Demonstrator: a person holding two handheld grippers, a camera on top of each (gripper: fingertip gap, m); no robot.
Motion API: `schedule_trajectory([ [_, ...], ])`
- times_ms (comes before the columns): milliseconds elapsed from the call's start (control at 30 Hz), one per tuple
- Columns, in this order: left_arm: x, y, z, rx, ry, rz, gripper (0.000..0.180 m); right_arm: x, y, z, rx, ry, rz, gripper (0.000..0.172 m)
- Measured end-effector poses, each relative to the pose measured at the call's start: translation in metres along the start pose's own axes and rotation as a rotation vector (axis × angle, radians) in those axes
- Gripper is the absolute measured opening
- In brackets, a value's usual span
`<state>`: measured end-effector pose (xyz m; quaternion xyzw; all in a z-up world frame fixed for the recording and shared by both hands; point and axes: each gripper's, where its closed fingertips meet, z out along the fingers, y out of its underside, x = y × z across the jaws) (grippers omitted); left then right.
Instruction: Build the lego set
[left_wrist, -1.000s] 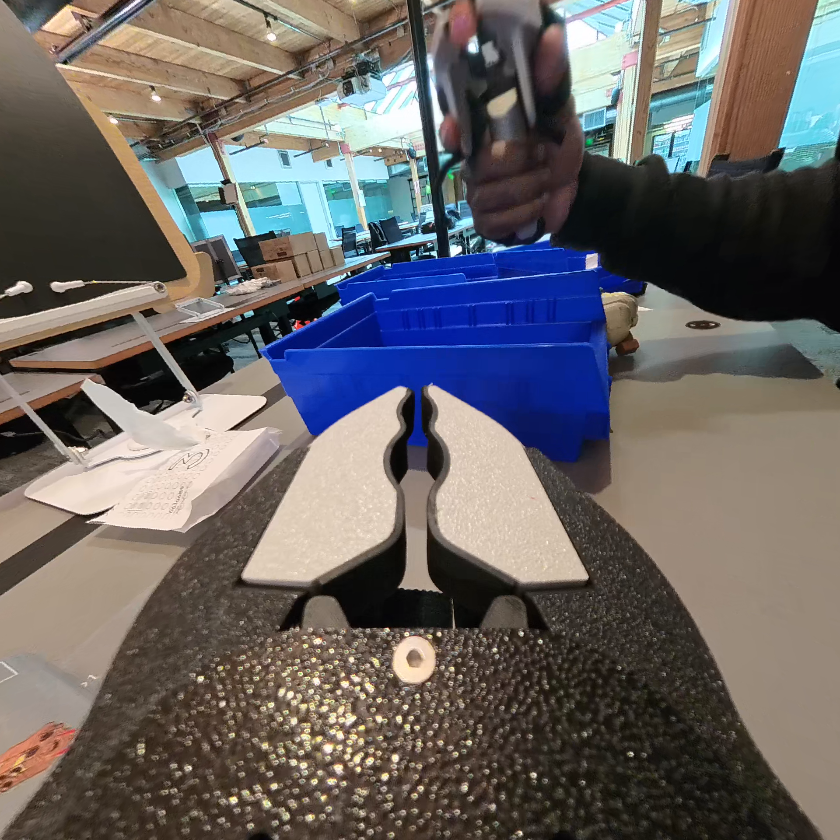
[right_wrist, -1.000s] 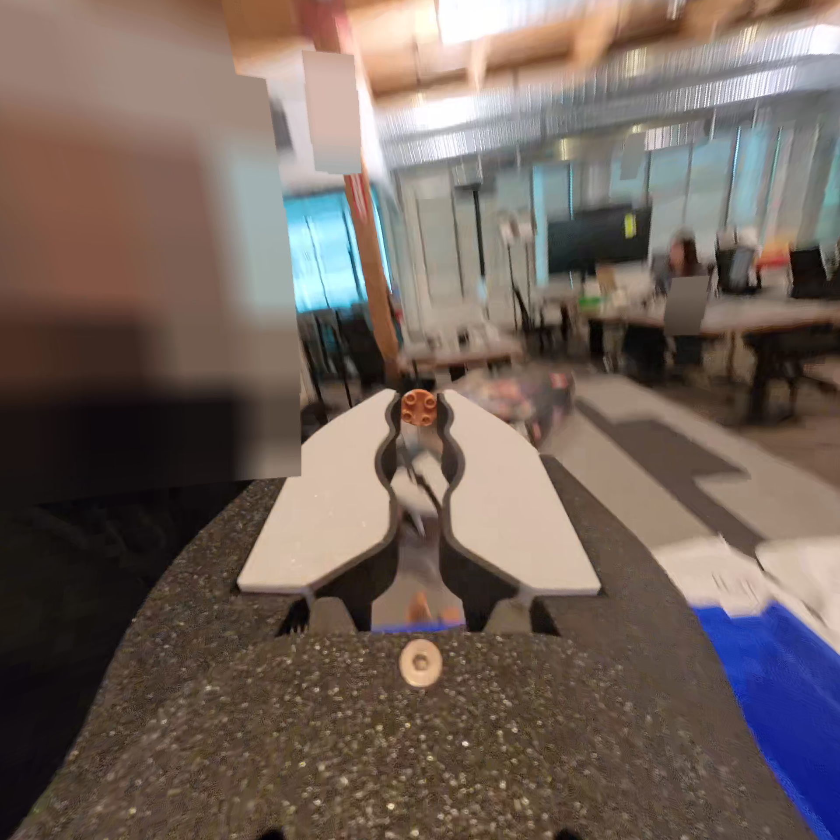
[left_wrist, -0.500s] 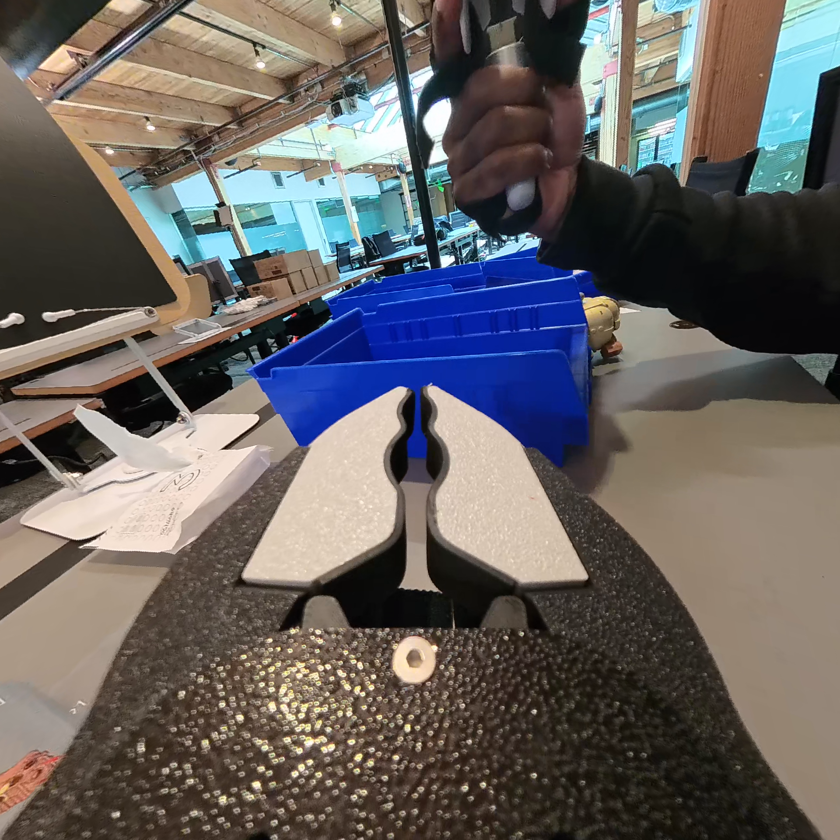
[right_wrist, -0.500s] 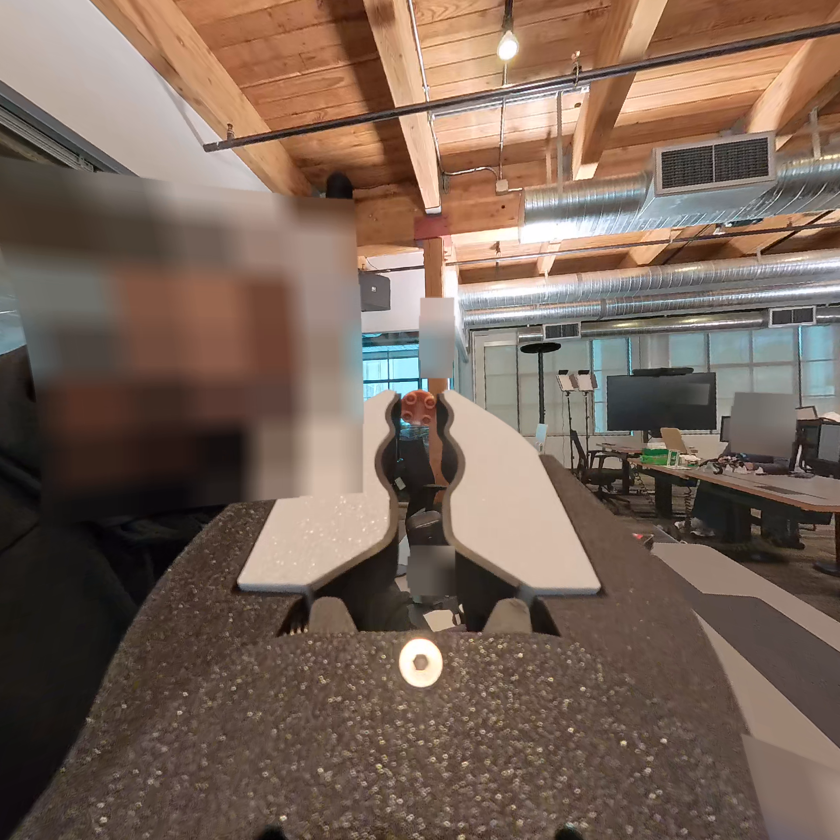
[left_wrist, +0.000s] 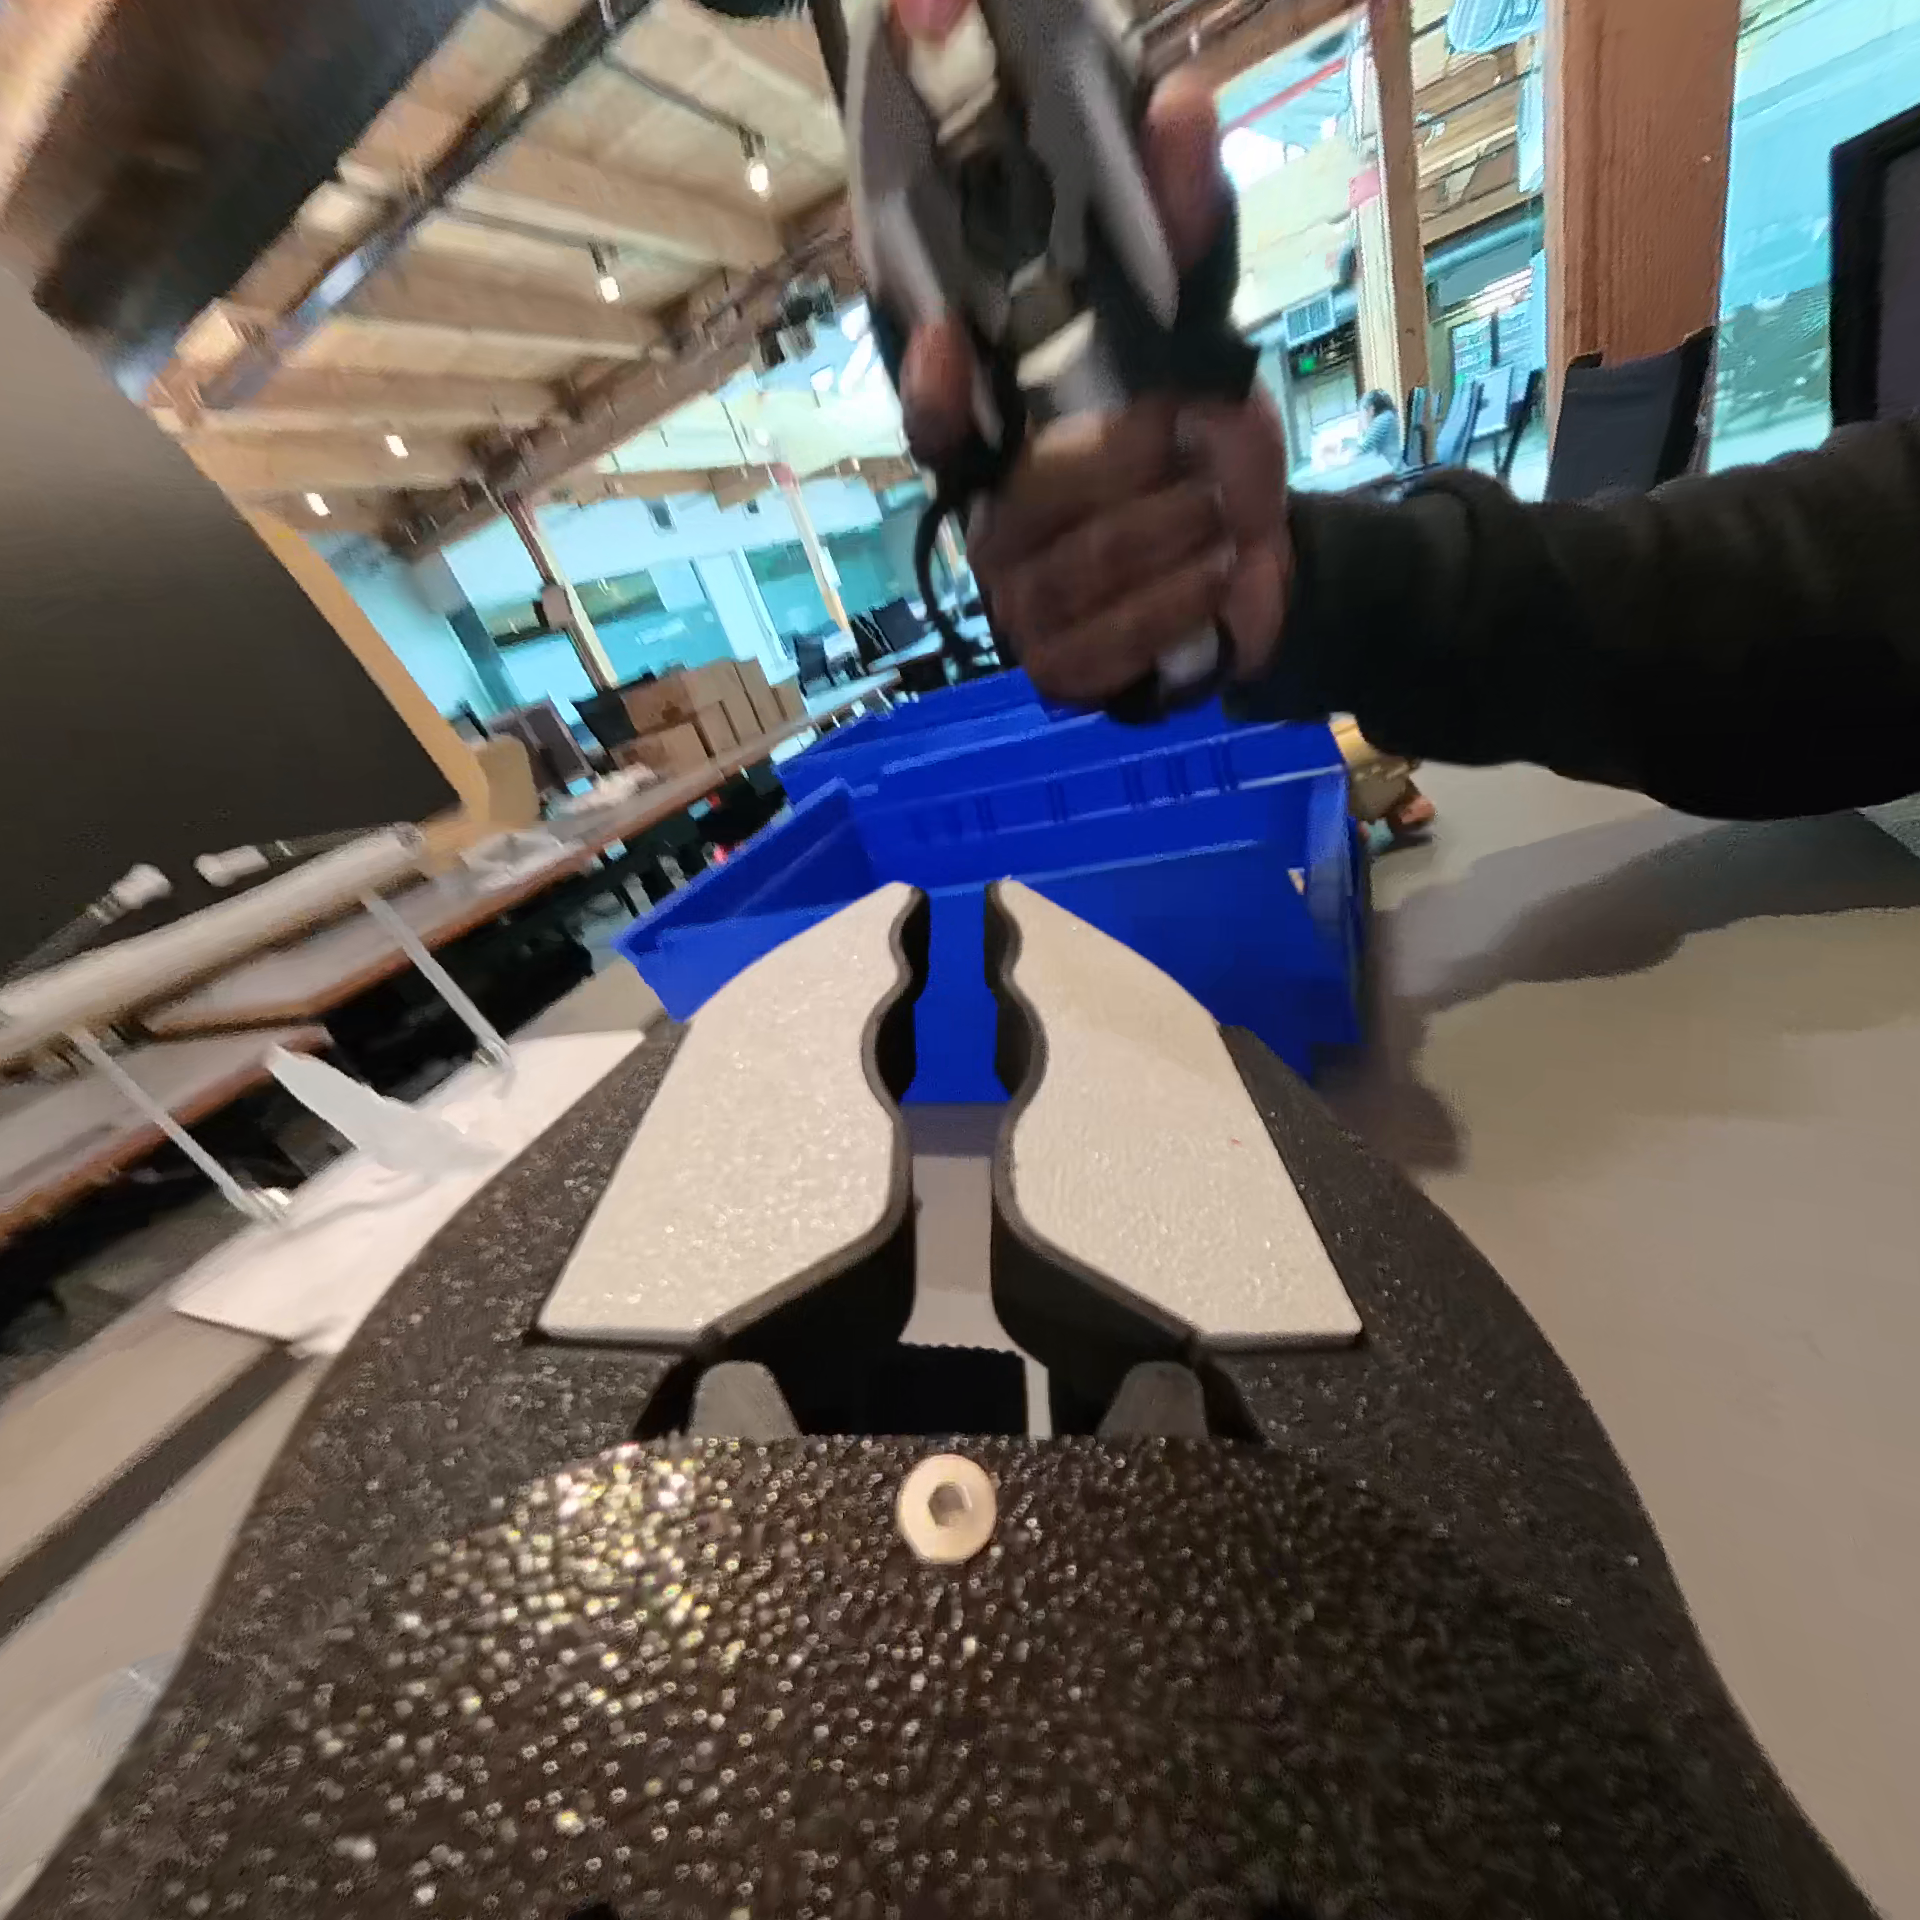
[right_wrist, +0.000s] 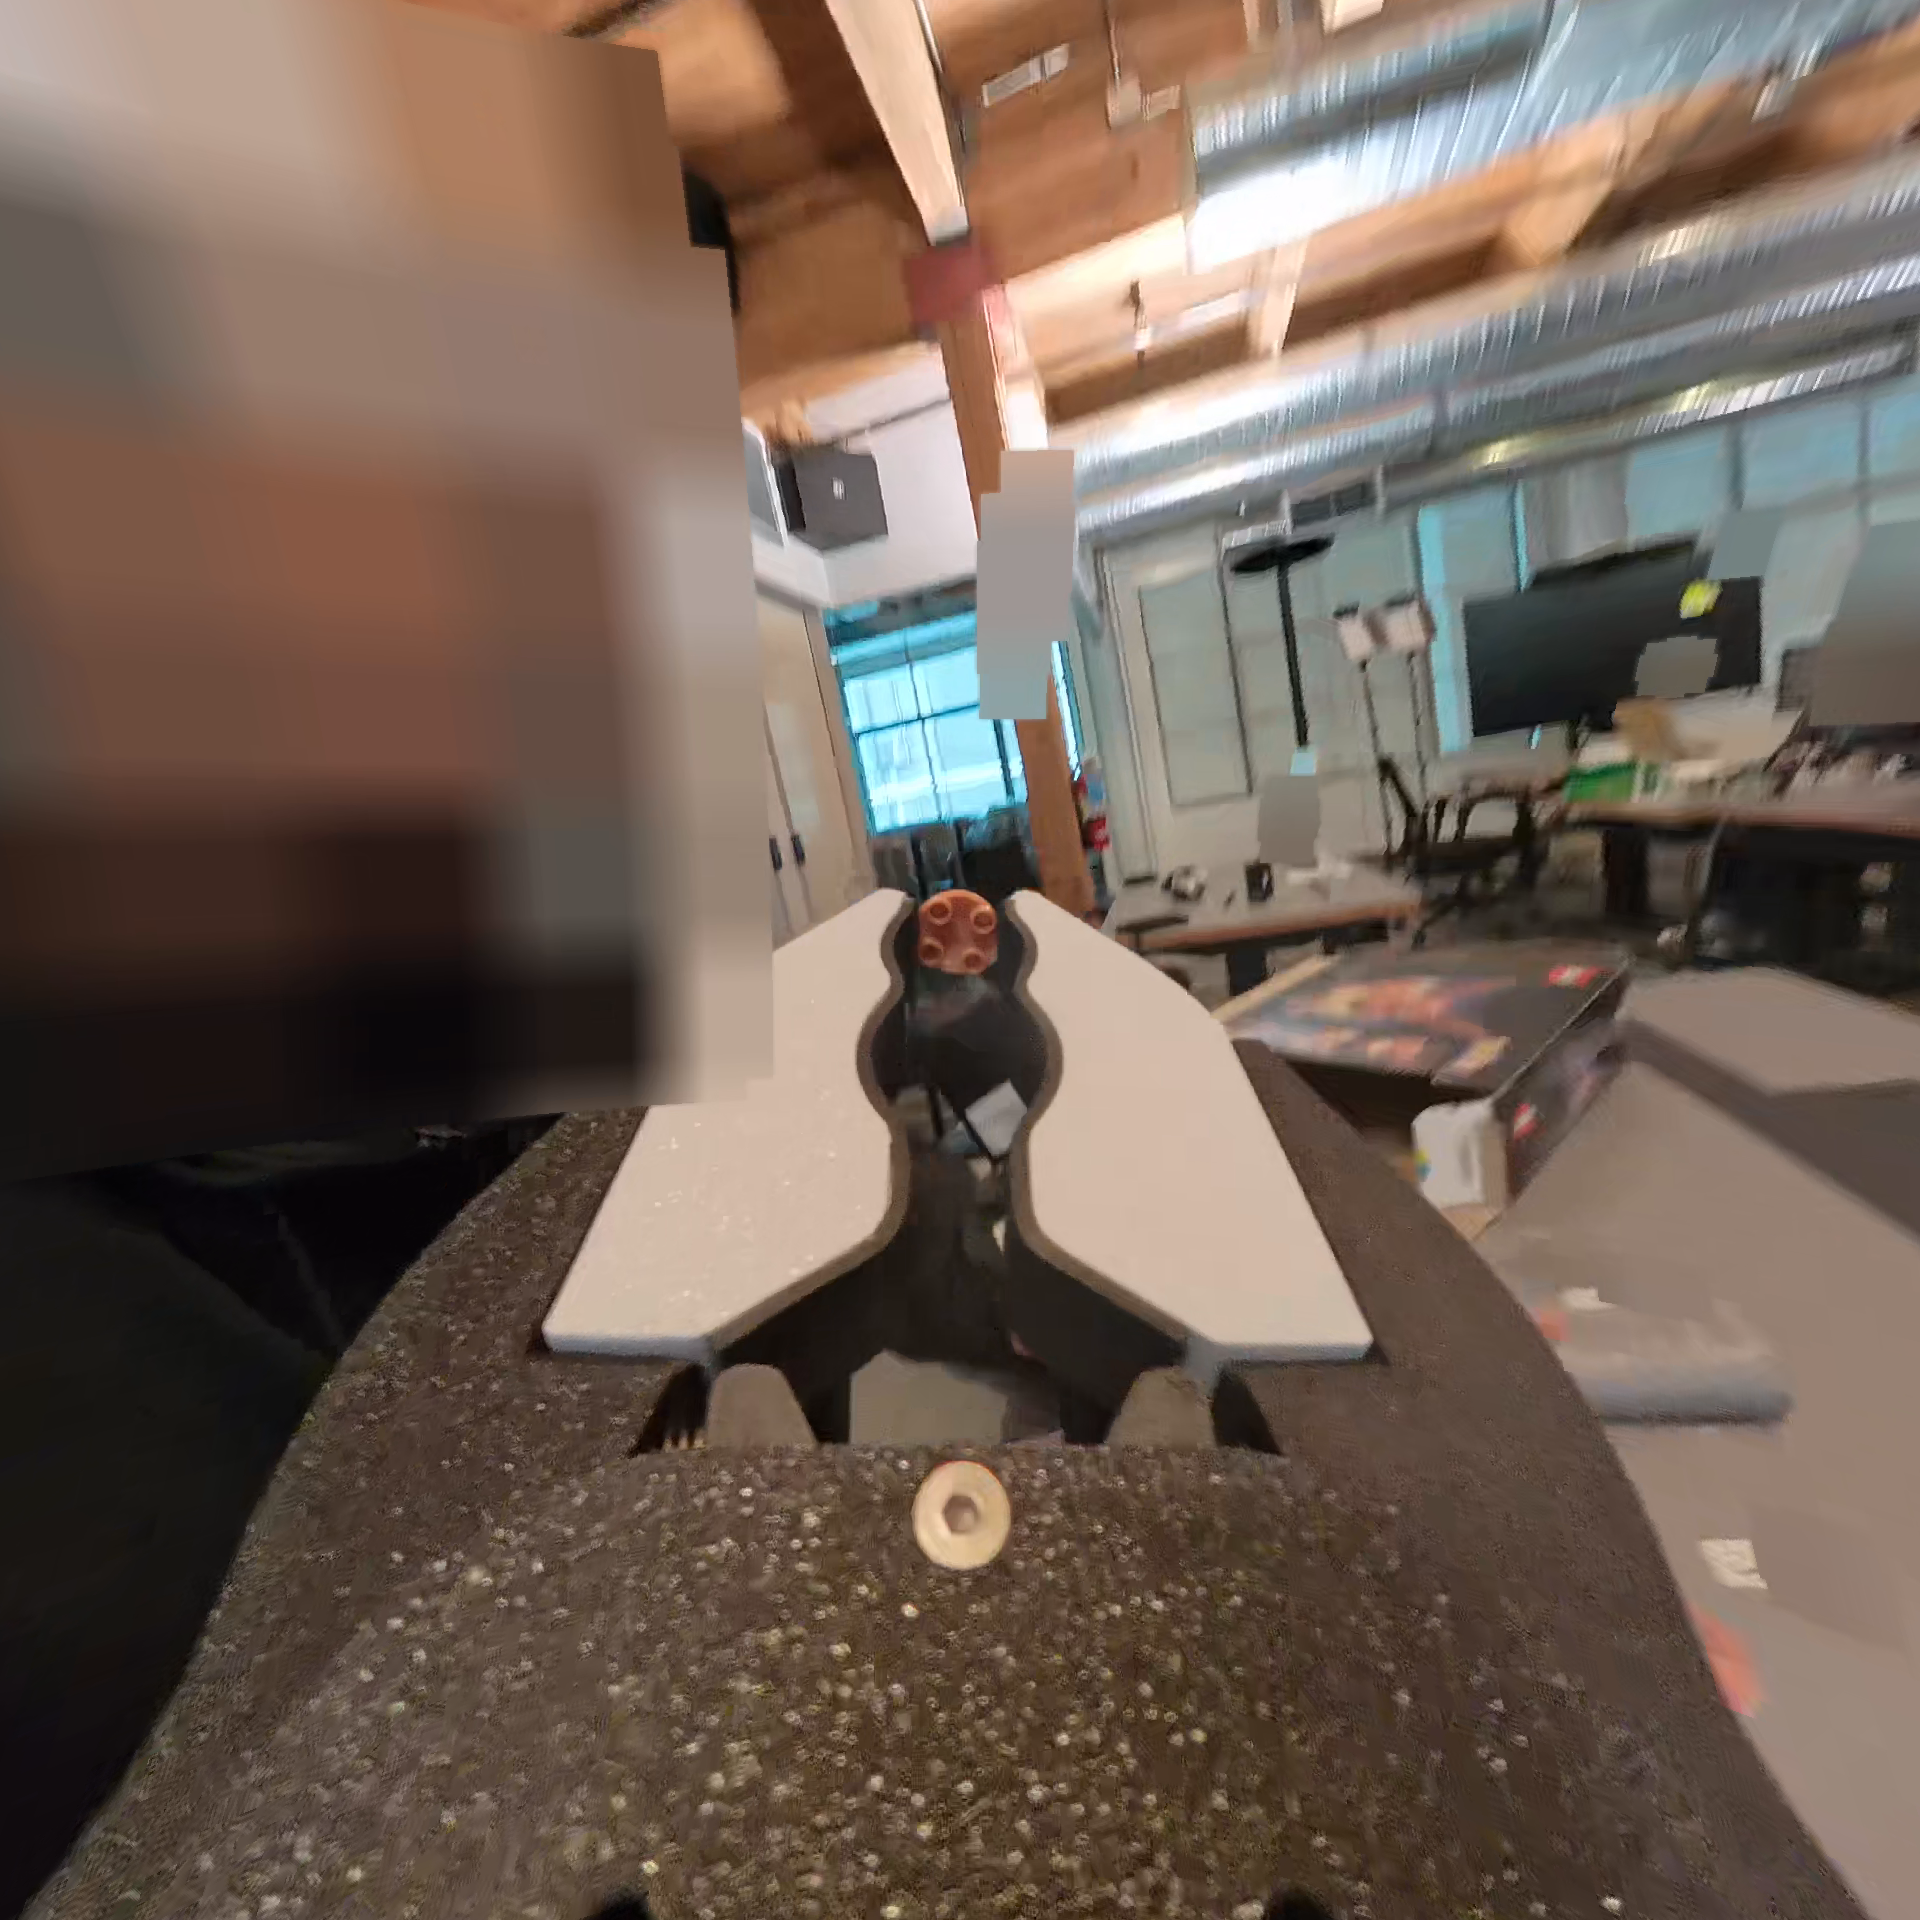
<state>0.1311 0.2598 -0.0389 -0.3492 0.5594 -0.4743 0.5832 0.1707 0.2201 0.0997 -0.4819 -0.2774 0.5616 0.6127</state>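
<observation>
Left wrist view: my left gripper (left_wrist: 954, 914) hovers low over the grey table (left_wrist: 1621, 1195), fingers slightly parted on nothing, pointing at the blue bins (left_wrist: 1101, 831); my right hand (left_wrist: 1122, 551) is raised above them.

Right wrist view: my right gripper (right_wrist: 957, 928) pinches a small round brown studded piece (right_wrist: 957, 932) at the fingertips (a shallow hold; a jolt could plausibly twist it free).

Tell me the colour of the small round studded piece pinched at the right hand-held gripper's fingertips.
Reddish-brown, seen best in the right wrist view: the small round studded plastic piece sits between the right hand-held gripper fingertips.
</observation>
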Motion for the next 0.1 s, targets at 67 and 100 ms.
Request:
schedule_trajectory([
  [67, -0.001, -0.023, -0.007, 0.076, -0.033, 0.110, 0.015, 0.000, 0.025, 0.019, -0.036, -0.036, 0.072, 0.014],
  [100, -0.001, -0.038, -0.013, 0.131, -0.056, 0.176, 0.018, 0.000, 0.034, 0.027, -0.041, -0.051, 0.105, 0.014],
])
